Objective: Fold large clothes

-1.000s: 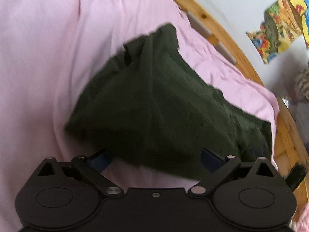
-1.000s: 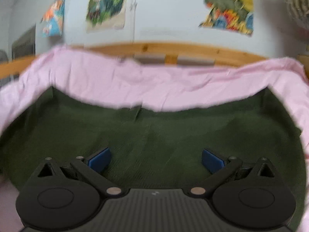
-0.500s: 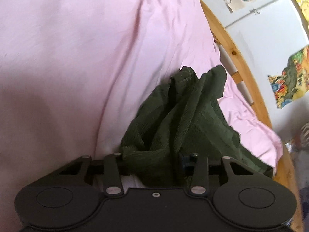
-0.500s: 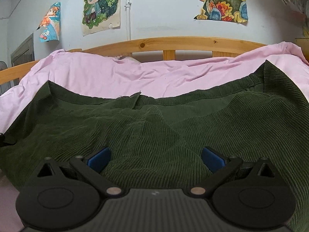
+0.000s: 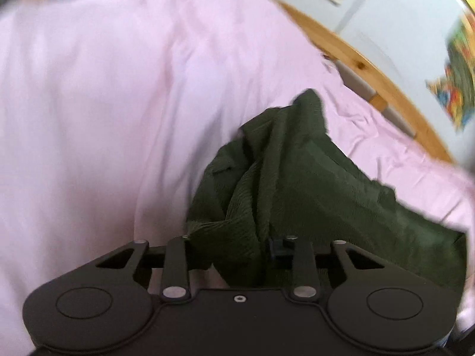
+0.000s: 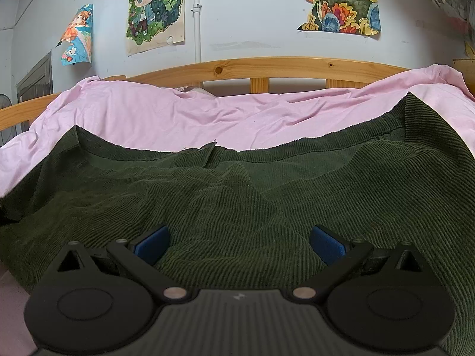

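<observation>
We have the left gripper (image 5: 234,246) closed on a bunched corner of the dark green corduroy garment (image 5: 297,184); its jaws have just been closing, and the cloth now fills the narrow gap between them, gathered into thick ridges that rise ahead of the fingers. The right gripper (image 6: 237,243) stands wide open, blue pads (image 6: 151,243) resting low over the garment (image 6: 237,195) with nothing pinched between them. The garment lies spread on the pink sheet (image 6: 178,118), its far hem running across ahead of the right jaws and one corner reaching up toward the wooden bed rail (image 6: 267,65) on their right. To do this step well, we judge that the left hand should carry its corner up and across in one smooth arc, keeping the grip firm so the heavy corduroy does not slip out, while the right hand presses or pins the flat part so the body of the cloth does not drag along. We should aim the lifted corner at the matching edge, so the fold line falls straight. As for room: ahead and to the left of the left jaws the sheet (image 5: 104,118) is broad and bare, giving plenty of space to swing the cloth. To their right the rail (image 5: 371,71) runs close along the sheet's edge, so we would keep the carry away from that side.
</observation>
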Tool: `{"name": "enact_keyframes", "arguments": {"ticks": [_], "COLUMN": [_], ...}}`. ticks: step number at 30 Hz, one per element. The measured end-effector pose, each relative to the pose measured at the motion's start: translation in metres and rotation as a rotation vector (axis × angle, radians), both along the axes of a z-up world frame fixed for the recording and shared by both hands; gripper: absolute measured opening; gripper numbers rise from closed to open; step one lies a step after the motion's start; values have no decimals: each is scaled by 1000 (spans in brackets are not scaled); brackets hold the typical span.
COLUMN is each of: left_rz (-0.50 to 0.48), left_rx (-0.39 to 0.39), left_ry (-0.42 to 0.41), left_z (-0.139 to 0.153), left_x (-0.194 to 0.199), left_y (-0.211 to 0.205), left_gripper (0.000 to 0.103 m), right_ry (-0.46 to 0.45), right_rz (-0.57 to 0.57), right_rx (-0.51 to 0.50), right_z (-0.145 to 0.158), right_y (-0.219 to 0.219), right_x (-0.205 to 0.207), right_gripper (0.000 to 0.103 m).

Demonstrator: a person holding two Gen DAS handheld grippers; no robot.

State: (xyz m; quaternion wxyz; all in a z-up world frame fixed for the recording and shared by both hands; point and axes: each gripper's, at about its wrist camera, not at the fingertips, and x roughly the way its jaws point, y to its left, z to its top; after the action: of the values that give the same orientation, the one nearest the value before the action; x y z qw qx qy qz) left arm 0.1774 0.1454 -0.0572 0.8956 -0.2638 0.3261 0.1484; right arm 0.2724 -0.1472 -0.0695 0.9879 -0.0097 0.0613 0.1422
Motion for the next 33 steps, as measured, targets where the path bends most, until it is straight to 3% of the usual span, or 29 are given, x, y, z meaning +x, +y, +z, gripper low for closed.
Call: {"name": "enact_keyframes", "arguments": {"ticks": [3,7,10,13,18,22,27,30,33], "left_rz": [-37,-102,-137,-194,-343,-529,-798,-891,-918], "left_rx": [168,273,206,97,99,115,170,188,172], "left_ry": [-5,-85,-144,-261,-387,-444,-420,-381,-330], "left_z": [17,36,51,71,109,130,127,101,76], "left_x": [2,-1,1,10,38,61,80,77,71], "left_y": [-27,-48,-45,-42,-84,-139,-223,-257,-267], "left_gripper": [31,24,21,19,19,18,18,18,17], "right_ry": [0,0,2,13,36,-18,-89,-44,21], "right_rz": [1,1,2,-4,-19,-81,-118,-10,139], "right_rx": [1,2,7,20,68,111,270,466,638], "right_z": [0,0,1,5,16,36,66,69,60], "right_y": [0,0,-1,-3,-15,-43,-113,-161,-190], "right_x": [0,0,1,1,5,-3,-14,-11,-4], "right_gripper": [103,103,103,103,103,103,103,103,103]}}
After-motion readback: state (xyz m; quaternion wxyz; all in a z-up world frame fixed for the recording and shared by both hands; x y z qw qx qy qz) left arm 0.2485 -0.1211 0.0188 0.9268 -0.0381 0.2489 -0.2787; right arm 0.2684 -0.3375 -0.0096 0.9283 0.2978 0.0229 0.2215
